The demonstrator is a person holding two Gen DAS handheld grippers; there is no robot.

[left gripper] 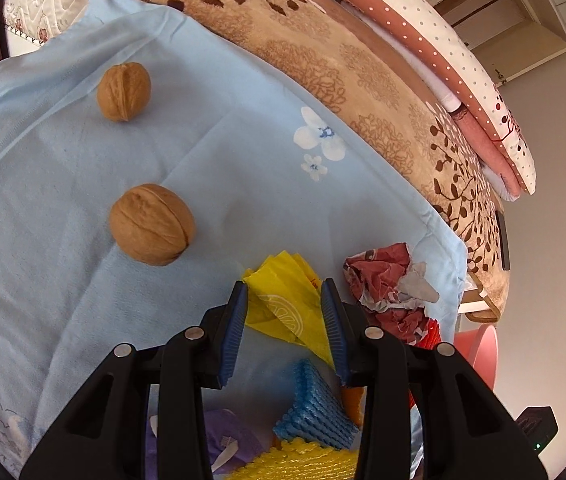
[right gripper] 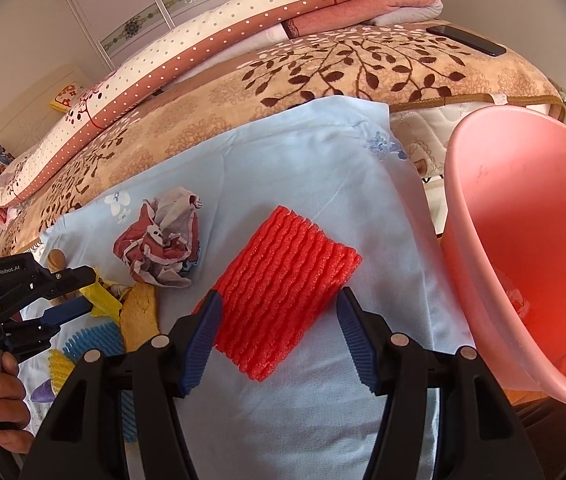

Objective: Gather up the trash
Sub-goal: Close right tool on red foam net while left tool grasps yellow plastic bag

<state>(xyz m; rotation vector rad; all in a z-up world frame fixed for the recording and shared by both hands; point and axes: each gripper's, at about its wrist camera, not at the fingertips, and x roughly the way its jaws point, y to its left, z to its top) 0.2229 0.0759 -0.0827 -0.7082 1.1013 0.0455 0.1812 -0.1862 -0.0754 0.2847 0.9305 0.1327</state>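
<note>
left gripper (left gripper: 285, 300) around yellow wrapper (left gripper: 283, 304), right gripper (right gripper: 279, 312) open over red foam net (right gripper: 287, 296)

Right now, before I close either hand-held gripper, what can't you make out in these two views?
- Bin contents: right view, its wall hides the bottom; only a pale scrap shows.
- Purple item: left view, left hand-held gripper covers most of it.
- Orange piece: left view, mostly behind the finger.
- Red foam: right view, its near-left corner lies behind a finger of the right hand-held gripper; contact unclear.
</note>
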